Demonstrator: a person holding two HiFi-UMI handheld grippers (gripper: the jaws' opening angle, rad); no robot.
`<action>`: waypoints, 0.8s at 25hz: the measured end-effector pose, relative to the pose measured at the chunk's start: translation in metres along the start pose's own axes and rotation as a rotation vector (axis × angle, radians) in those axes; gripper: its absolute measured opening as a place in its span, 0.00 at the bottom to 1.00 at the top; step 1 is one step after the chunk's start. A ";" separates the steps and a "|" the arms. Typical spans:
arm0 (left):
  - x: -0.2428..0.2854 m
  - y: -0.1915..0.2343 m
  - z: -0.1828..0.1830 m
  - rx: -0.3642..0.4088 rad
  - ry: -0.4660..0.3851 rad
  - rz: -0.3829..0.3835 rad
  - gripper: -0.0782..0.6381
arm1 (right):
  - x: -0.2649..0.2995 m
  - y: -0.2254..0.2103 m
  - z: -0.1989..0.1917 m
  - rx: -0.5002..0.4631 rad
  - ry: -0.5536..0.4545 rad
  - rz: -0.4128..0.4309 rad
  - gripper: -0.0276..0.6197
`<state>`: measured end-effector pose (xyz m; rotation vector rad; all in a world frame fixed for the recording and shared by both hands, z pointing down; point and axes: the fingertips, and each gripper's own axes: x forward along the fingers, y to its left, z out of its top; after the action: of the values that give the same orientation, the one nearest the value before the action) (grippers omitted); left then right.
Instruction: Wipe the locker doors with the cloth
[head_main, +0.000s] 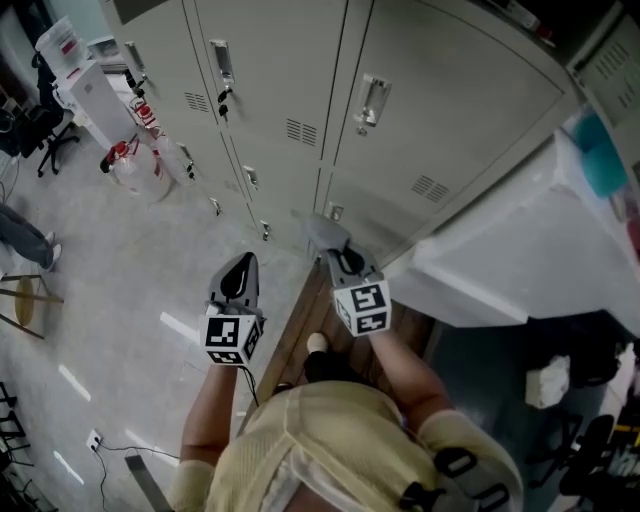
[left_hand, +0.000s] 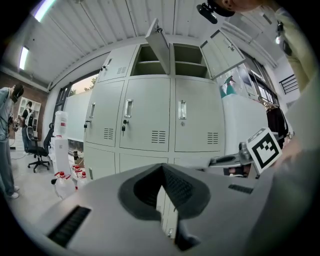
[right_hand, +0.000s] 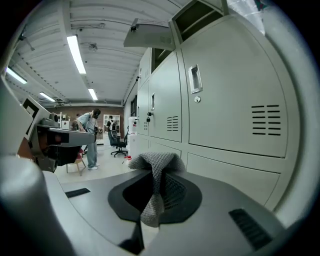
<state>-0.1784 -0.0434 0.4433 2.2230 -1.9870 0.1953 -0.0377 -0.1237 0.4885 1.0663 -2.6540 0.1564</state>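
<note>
The grey-white locker doors fill the top of the head view, with recessed handles and vent slots. My right gripper is shut on a grey knitted cloth, whose bunched end sticks out just short of the lower locker doors. In the right gripper view the cloth is pinched between the jaws, with a locker door close on the right. My left gripper hangs to the left, further from the lockers. Its jaws are shut with nothing in them and face the locker doors.
A white bench top juts out at the right, close to my right arm. By the lockers at far left stand a water dispenser and red-capped bottles. Two upper locker doors hang open. People stand far off.
</note>
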 end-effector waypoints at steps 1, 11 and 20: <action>0.006 0.000 0.000 0.001 0.002 0.005 0.11 | 0.007 -0.005 -0.001 -0.001 0.006 0.006 0.06; 0.058 0.002 -0.006 0.016 0.022 0.041 0.11 | 0.071 -0.061 -0.020 0.000 0.069 -0.001 0.06; 0.088 0.006 -0.011 -0.036 0.034 0.036 0.11 | 0.095 -0.096 -0.030 0.004 0.119 -0.058 0.06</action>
<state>-0.1746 -0.1278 0.4720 2.1494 -1.9979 0.1981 -0.0308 -0.2496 0.5450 1.0981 -2.5158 0.2062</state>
